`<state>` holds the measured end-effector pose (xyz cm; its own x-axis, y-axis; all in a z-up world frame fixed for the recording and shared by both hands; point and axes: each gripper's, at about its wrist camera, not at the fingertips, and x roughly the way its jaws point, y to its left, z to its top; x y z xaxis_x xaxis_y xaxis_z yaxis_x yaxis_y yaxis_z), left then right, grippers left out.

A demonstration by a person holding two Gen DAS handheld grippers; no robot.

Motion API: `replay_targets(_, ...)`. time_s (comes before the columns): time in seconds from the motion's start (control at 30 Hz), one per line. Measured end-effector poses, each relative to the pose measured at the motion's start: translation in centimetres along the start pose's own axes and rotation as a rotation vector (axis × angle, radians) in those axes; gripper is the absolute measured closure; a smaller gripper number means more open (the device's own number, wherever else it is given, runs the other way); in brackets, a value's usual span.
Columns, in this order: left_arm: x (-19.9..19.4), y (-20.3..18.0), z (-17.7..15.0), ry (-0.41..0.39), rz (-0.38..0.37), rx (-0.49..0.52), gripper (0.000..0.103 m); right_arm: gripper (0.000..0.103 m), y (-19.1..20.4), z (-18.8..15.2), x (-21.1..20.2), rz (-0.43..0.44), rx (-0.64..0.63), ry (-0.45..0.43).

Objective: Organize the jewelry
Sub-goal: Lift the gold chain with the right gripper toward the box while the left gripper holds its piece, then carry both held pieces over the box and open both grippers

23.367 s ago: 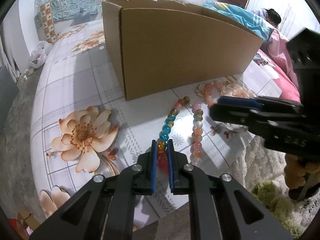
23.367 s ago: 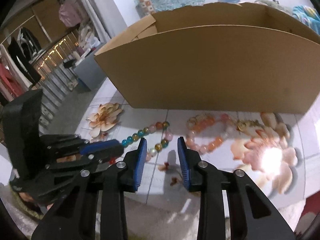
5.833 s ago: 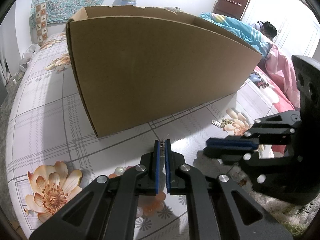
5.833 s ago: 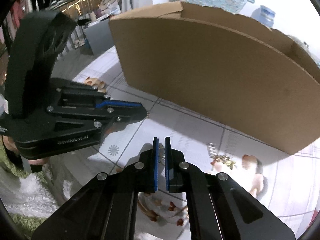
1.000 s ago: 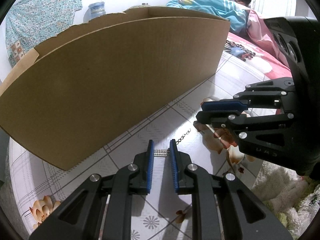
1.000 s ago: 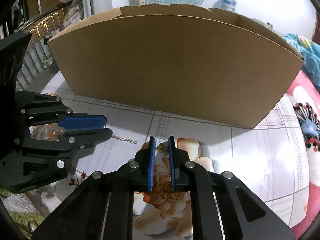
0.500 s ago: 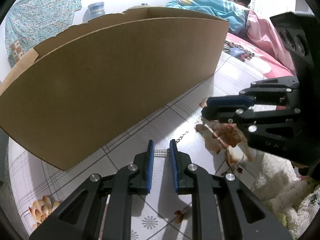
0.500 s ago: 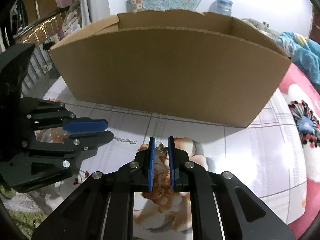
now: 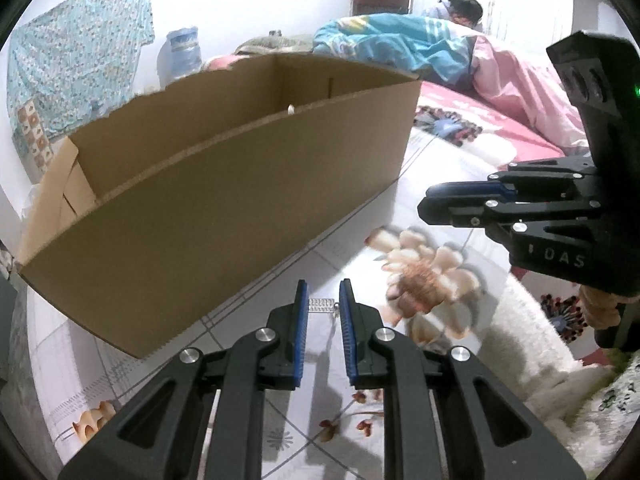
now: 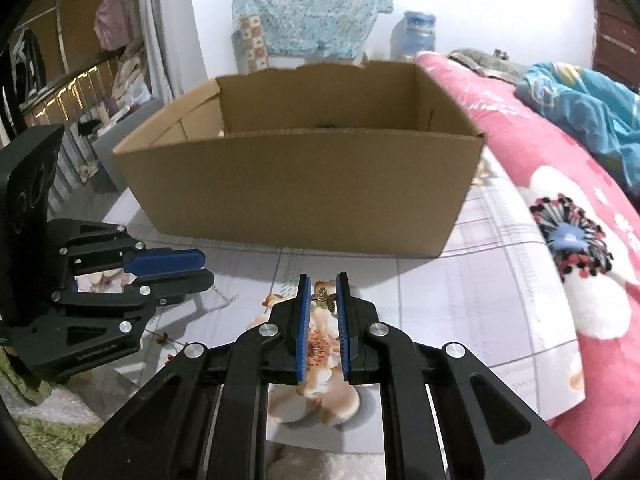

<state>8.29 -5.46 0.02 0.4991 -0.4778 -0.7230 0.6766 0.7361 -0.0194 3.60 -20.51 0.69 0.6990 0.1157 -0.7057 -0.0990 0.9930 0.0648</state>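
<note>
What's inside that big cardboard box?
The cardboard box shows bare inner walls, a small pale thing and something dark just above its front edge. That edge hides the floor.

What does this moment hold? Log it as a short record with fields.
left gripper: shut on silver clasp
right gripper: shut on butterfly charm
height: both pieces held above the tablecloth
cardboard box: open top, behind both grippers
box contents: mostly hidden by the front wall
chain between the pieces: cannot tell
</note>
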Motion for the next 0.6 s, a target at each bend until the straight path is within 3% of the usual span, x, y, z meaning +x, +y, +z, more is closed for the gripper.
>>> replay_targets(0.27,-3.8,-0.6,3.0,-0.112,-0.062,-0.003,0.088,0.092,-0.2,1.6,-3.1,0.012,0.027,-0.102)
replay_targets(0.47,-6.8,0.3,6.6,-0.222,-0.123,-0.027,0.088,0.092,-0.6,5.0,-5.2,0.037,0.024,-0.212)
replay_targets(0.6,-7.0,1.1,9.1,-0.250,-0.097,-0.023,0.088,0.092,-1.0,7.6,-5.1,0.044,0.024,-0.255)
